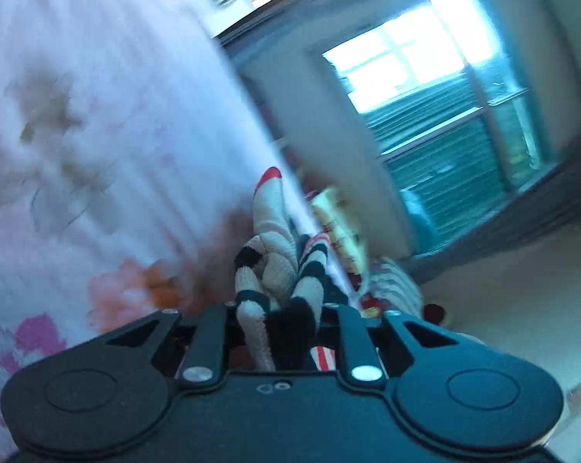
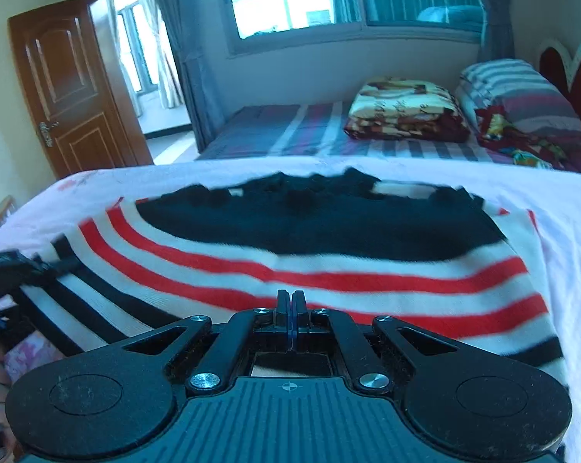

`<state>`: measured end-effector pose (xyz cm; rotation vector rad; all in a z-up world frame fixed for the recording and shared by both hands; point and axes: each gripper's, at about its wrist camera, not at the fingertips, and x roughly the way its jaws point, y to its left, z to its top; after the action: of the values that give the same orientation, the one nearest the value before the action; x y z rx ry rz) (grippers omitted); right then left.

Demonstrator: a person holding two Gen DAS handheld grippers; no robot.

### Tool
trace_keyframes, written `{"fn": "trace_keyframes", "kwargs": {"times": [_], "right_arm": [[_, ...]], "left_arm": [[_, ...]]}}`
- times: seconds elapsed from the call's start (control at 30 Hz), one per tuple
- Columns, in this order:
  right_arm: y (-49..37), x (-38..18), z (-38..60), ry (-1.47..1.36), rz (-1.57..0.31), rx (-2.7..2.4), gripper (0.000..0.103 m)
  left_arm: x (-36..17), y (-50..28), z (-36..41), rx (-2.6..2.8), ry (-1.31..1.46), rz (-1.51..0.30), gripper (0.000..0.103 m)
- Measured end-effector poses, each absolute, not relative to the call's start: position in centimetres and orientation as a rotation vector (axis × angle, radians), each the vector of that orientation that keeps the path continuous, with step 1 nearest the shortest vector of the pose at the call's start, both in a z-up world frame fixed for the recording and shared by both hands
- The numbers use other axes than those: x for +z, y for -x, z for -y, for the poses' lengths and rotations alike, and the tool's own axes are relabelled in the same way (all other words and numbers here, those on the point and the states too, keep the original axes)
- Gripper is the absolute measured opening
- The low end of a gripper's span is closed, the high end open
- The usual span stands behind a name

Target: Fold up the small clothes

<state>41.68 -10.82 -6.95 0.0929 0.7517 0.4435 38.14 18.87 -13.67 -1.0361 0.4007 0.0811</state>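
Right wrist view shows the striped sweater point(image 2: 329, 254) spread flat on the white sheet point(image 2: 568, 208), with the right gripper point(image 2: 290, 305) closed empty at its near hem. The left gripper point(image 1: 280, 308) is clamped on a bunched fold of knit. A thick bunch may slip from that hold, or drag the whole sweater askew, since the empty right gripper pins nothing down

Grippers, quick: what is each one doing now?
Left gripper: shut on the striped sweater.
Right gripper: shut, nothing visibly between its fingers.
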Motion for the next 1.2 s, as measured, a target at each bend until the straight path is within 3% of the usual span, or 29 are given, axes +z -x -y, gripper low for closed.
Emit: {"fn": "trace_keyframes", "kwargs": {"times": [0.13,0.4,0.53,0.73,0.9,1.0,1.2], "right_arm": [[-42.9,-9.8,8.8,-0.009,-0.832,0.457,0.0],[-42.4,-9.1,9.1,-0.067,-0.719,0.425,0.0],[-43.2,-11.0,8.7,-0.051,-0.778,0.434,0.0],[-43.1,-10.9,9.3,-0.118,-0.788,0.42,0.0],[-43.5,-10.8,10.5,-0.215,-0.811,0.422,0.0],[-43.4,-9.9,14.5,-0.432,-0.796,0.353,0.0],[-40.5,-8.2,27.1,-0.707,-0.714,0.204,0.0]], "left_arm": [[-14.4,-39.0,-19.4,0.082,1.024,-0.444,0.016],[-15.5,-39.6,-20.3,0.061,1.01,-0.52,0.016],[-15.3,-39.6,-19.8,0.057,0.989,-0.523,0.016],[-11.3,-41.1,-18.1,0.002,0.865,-0.503,0.016],[-5.4,-43.1,-13.2,-0.155,0.691,-0.467,0.016],[-3.0,-44.5,-8.6,-0.256,0.612,-0.488,0.016],[-4.4,-48.0,3.1,-0.424,0.458,-0.668,0.016]]}}
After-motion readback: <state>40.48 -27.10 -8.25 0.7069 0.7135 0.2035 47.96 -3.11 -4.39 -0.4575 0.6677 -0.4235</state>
